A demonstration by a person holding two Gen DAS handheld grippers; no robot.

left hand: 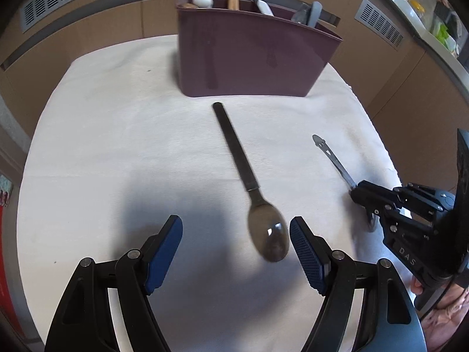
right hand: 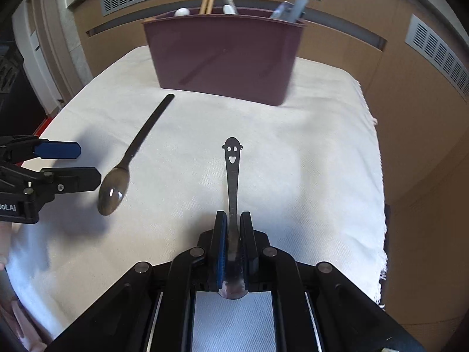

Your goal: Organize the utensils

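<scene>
A dark long-handled spoon lies on the white cloth, its bowl toward me and its handle toward the purple utensil holder. My left gripper is open, its blue pads either side of the spoon's bowl, just above it. My right gripper is shut on a small metal spoon with a smiley-face handle; the bowl sits between the pads and the handle points forward. That gripper also shows in the left wrist view. The holder contains chopsticks, a white spoon and grey-handled utensils.
The white cloth covers a small table whose right edge drops off close to my right gripper. Brown panelled walls with vent grilles stand behind the holder. A cluttered counter lies at the far right.
</scene>
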